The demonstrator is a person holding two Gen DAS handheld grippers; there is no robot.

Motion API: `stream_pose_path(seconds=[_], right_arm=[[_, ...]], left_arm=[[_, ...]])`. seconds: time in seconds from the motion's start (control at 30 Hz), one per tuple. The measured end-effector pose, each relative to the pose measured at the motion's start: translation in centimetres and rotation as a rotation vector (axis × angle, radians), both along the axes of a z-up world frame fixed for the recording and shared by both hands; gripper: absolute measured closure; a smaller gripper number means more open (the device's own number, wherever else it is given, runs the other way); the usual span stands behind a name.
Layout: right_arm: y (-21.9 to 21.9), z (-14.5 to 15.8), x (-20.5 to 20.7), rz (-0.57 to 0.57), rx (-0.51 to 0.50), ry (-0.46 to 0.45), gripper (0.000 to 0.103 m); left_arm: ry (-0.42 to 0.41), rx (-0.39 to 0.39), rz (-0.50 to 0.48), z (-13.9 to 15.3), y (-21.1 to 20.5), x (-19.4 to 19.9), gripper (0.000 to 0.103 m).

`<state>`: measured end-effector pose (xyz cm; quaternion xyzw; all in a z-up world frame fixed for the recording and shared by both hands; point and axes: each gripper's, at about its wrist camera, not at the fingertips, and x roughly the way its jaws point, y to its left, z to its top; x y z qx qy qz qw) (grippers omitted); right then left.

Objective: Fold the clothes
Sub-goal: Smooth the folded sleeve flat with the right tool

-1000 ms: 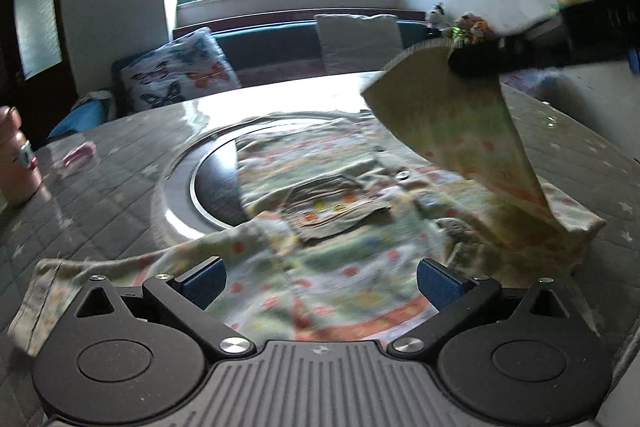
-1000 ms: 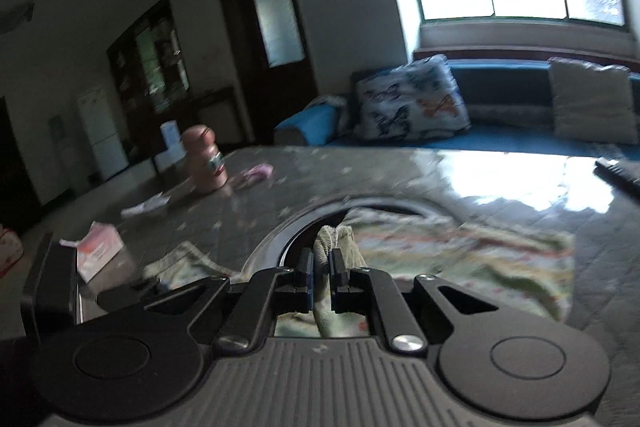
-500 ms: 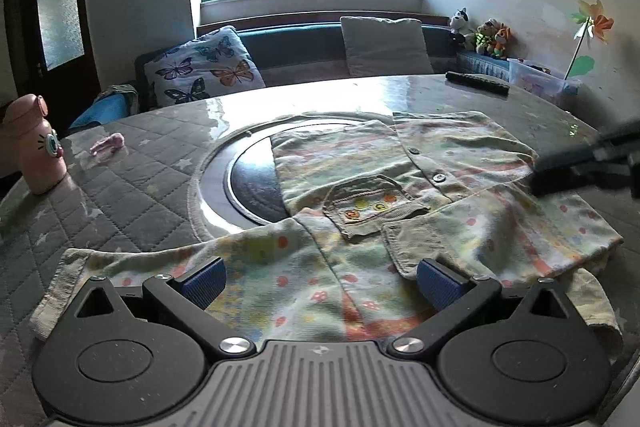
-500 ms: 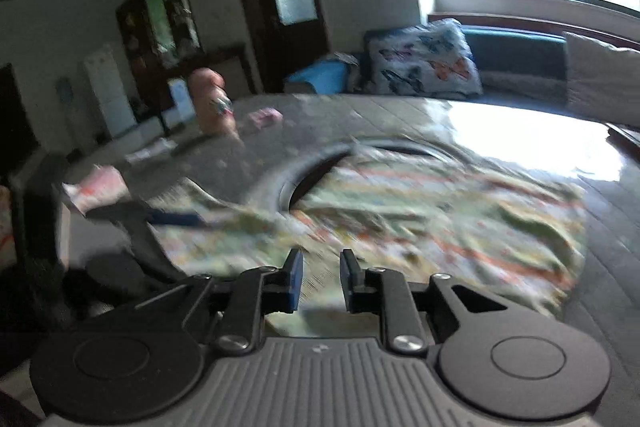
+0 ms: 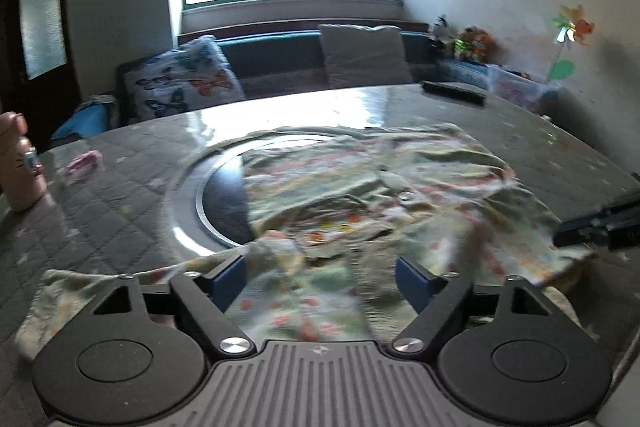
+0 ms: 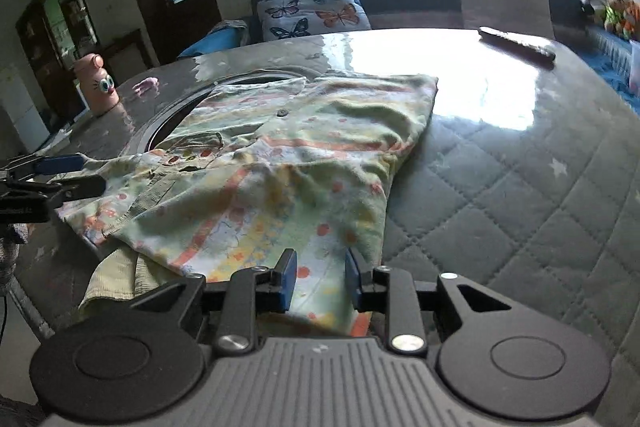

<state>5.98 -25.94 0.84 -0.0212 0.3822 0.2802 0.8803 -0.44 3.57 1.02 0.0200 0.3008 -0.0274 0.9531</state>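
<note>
A pale green shirt (image 5: 360,195) with orange and yellow print, a chest pocket and buttons lies spread on the round quilted table (image 5: 120,195). Its right side is folded over onto the front (image 6: 280,195). My left gripper (image 5: 320,279) hovers over the near hem; its jaws are closing, the cloth lies under the gap, and the pads do not press it. In the right wrist view it shows at the left edge (image 6: 68,174). My right gripper (image 6: 320,281) sits low over the folded flap, jaws opening, pads clear of the cloth. Its dark fingers (image 5: 592,227) reach in from the right.
A metal ring with dark glass (image 5: 208,203) sits in the table's middle, partly under the shirt. A pink bottle (image 6: 98,83) and a small pink item (image 5: 82,163) stand at the left, and a dark remote (image 6: 516,43) lies at the far right. A sofa with cushions (image 5: 180,87) is behind.
The right gripper carried the shirt's lifted right side over the front, let it go, and sank towards the near right. The left gripper's jaws have narrowed a little.
</note>
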Motion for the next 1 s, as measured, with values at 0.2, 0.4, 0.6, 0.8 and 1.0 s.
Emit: stream_pose_path(seconds=[0.2, 0.4, 0.6, 0.8, 1.0], right_arm=[[1.1, 1.2, 1.8, 0.004, -0.006, -0.082, 0.076], [2.6, 0.1, 4.0, 0.005, -0.021, -0.089, 0.076], [2.5, -0.6, 4.3, 0.004, -0.016, -0.083, 0.070], [2.5, -1.0, 4.4, 0.003, -0.031, -0.086, 0.069], [2.6, -1.5, 4.4, 0.008, -0.040, -0.089, 0.068]], left_arm=[[0.060, -0.030, -0.051, -1.2, -1.5, 1.7, 0.041], [0.131, -0.057, -0.059, -2.4, -1.7, 3.6, 0.058], [0.128, -0.080, -0.077, -2.6, -1.5, 4.1, 0.077], [0.060, -0.035, -0.043, -1.6, -1.9, 3.8, 0.097], [0.013, 0.003, -0.018, -1.1, -2.1, 3.9, 0.097]])
